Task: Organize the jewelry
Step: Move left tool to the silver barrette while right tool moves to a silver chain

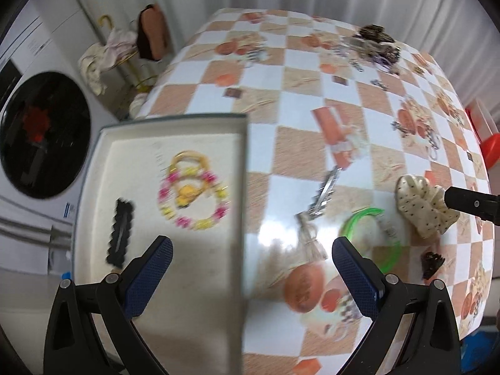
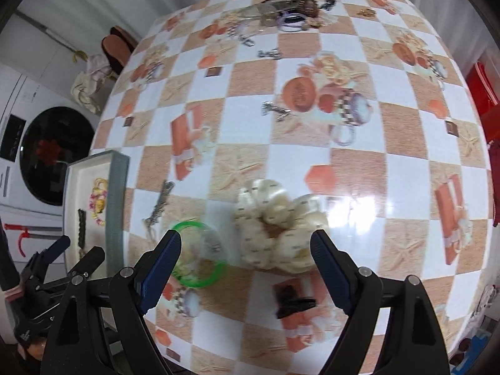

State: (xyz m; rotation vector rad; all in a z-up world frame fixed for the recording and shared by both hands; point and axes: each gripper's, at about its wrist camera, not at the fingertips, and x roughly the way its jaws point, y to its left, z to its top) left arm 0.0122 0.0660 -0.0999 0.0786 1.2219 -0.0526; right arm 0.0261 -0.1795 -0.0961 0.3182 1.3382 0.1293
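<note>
Hovering over the checkered desk (image 2: 250, 100), the right gripper (image 2: 247, 247) has its fingers (image 2: 165, 259) spread wide with nothing between the pads. No earlier view, so only the present stance is noted. Directly between and just beyond the fingertips lies a cream dotted scrunchie (image 2: 278, 234), flat on the desk, roughly round with no clear long axis. To its left, touching or nearly so, is a green bangle (image 2: 200, 256), partly under the left finger in this view. Nearer the camera sits a small dark claw clip (image 2: 293, 306).

Left gripper (image 1: 250, 262): fingers (image 1: 153, 268) also wide apart, holding nothing; it straddles the right wall of the tray (image 1: 240, 187). The tray stands at the desk's left edge and already holds a pink-and-yellow beaded bracelet (image 1: 193, 193) and a black zigzag hair clip (image 1: 120, 231). A silver hair clip (image 1: 325, 193) lies on the desk right of the tray, long axis running near-to-far, slightly tilted.

Judgement: the scrunchie is the likely next pick. It lies straight ahead of the right fingers, while from the left wrist view it is far off to the right; right hand is clearly nearer. A descent followed by a close should bracket it. Risk: catching the bangle too.

More jewelry (image 2: 290, 9) is heaped at the far edge, unsorted.
</note>
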